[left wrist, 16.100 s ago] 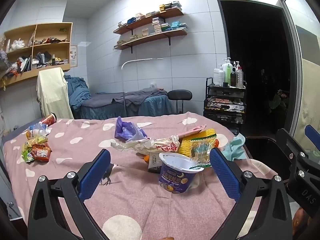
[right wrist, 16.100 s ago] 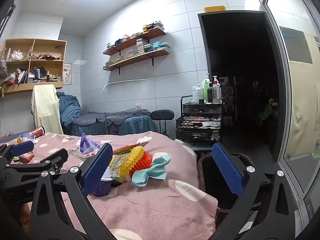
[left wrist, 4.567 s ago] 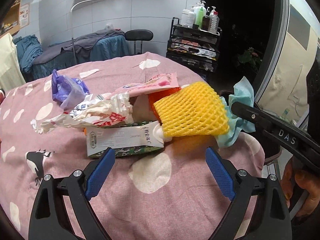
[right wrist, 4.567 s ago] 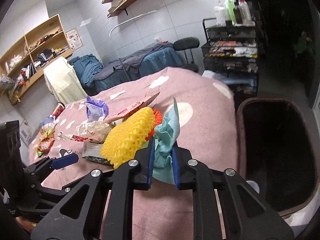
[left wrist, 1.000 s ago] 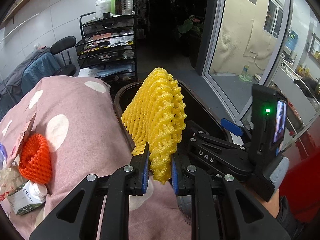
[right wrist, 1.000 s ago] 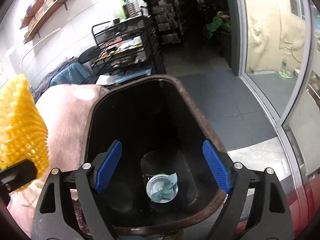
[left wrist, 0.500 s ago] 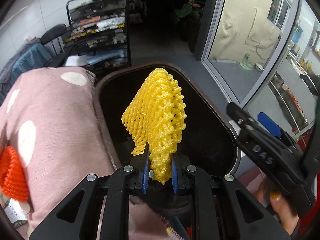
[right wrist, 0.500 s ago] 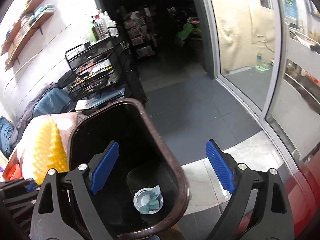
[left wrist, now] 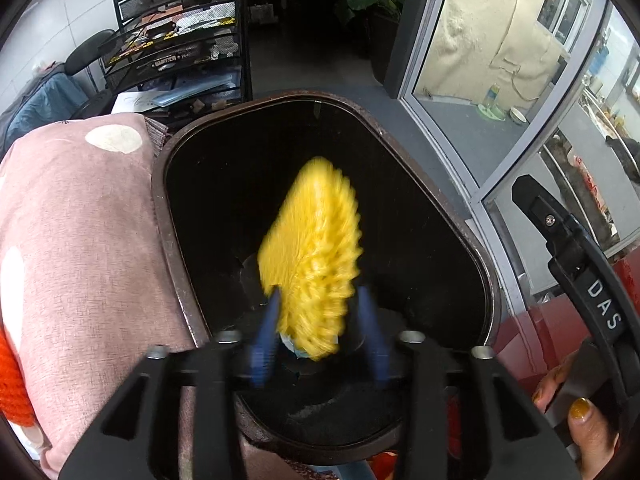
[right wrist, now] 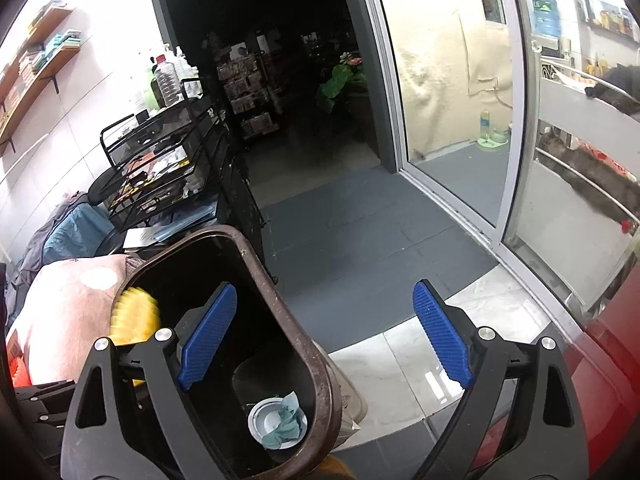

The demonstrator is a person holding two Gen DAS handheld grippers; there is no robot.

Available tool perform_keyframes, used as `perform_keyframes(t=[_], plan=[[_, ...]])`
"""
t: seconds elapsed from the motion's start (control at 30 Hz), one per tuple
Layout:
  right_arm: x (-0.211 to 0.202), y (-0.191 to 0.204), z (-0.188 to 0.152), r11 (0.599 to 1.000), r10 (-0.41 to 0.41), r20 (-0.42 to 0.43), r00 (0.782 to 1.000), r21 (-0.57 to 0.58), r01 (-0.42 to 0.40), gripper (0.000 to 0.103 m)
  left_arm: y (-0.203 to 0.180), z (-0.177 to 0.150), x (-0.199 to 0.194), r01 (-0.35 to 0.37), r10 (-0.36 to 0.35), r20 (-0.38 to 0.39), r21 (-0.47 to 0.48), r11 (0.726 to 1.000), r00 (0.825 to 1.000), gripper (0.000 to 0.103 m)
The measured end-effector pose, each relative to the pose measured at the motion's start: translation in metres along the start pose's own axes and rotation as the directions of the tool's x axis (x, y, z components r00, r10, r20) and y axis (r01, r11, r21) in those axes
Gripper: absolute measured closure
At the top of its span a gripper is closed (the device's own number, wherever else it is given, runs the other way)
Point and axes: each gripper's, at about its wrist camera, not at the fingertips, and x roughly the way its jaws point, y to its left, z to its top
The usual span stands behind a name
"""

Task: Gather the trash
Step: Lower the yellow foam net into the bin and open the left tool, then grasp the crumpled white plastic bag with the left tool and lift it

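Observation:
My left gripper [left wrist: 318, 340] hangs over the dark brown trash bin [left wrist: 160, 216], its blue fingers parted and blurred. The yellow foam fruit net [left wrist: 312, 264] is blurred between and beyond them, dropping into the bin; it also shows in the right wrist view [right wrist: 134, 314]. My right gripper [right wrist: 320, 340] is open and empty, off to the bin's right above its rim [right wrist: 304, 344]. At the bin's bottom lie a cup with a teal tissue [right wrist: 278, 420].
The pink spotted table [left wrist: 80, 240] adjoins the bin's left side, with an orange foam net [left wrist: 12, 384] at its edge. A black wire cart [left wrist: 176, 52] stands behind. A glass sliding door [right wrist: 452, 120] is to the right.
My left gripper has opened and let go of the yellow net, which is falling into the bin. My right gripper has swung further right, away from the bin.

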Motion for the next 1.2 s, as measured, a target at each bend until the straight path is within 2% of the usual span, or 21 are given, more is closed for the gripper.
perform_keyframes(t=[0.03, 0.13, 0.3, 0.47, 0.6, 0.77, 0.87, 1.03, 1.2], plan=[[-0.001, -0.001, 0.000, 1.000, -0.003, 0.004, 1.000, 0.000, 0.003, 0.014, 0.000, -0.001, -0.003, 0.003, -0.003, 0.014, -0.003, 1.000, 1.000, 0.040], [-0.002, -0.001, 0.000, 1.000, -0.005, 0.012, 1.000, 0.001, 0.005, 0.014, 0.001, 0.000, -0.008, 0.004, -0.004, 0.046, -0.004, 1.000, 0.999, 0.029], [-0.003, -0.001, 0.000, 1.000, -0.004, 0.020, 1.000, -0.005, 0.004, 0.014, 0.003, 0.000, -0.014, -0.004, 0.005, 0.069, -0.008, 1.000, 0.998, 0.027], [-0.006, 0.003, -0.002, 1.000, 0.013, 0.018, 1.000, -0.026, -0.013, 0.014, 0.004, -0.002, -0.032, -0.038, 0.037, 0.125, 0.011, 0.999, 0.991, 0.025], [-0.011, 0.010, -0.003, 0.998, 0.044, 0.018, 0.999, -0.055, -0.043, 0.012, 0.004, -0.007, -0.053, -0.070, 0.065, 0.177, 0.021, 0.997, 0.982, 0.022], [-0.020, 0.023, -0.006, 0.988, 0.120, 0.005, 0.993, -0.102, -0.119, 0.012, 0.009, -0.023, -0.083, -0.148, 0.137, 0.245, 0.026, 0.989, 0.960, 0.019], [-0.028, 0.035, -0.012, 0.972, 0.193, -0.011, 0.981, -0.138, -0.193, 0.011, 0.016, -0.036, -0.101, -0.193, 0.179, 0.283, 0.019, 0.981, 0.942, 0.018], [-0.040, 0.061, -0.022, 0.934, 0.290, -0.066, 0.955, -0.197, -0.298, 0.011, 0.041, -0.057, -0.125, -0.211, 0.211, 0.312, -0.036, 0.977, 0.926, 0.015], [-0.056, 0.083, -0.031, 0.885, 0.391, -0.118, 0.913, -0.225, -0.408, 0.010, 0.072, -0.079, -0.149, -0.263, 0.287, 0.335, -0.116, 0.958, 0.897, 0.015]])
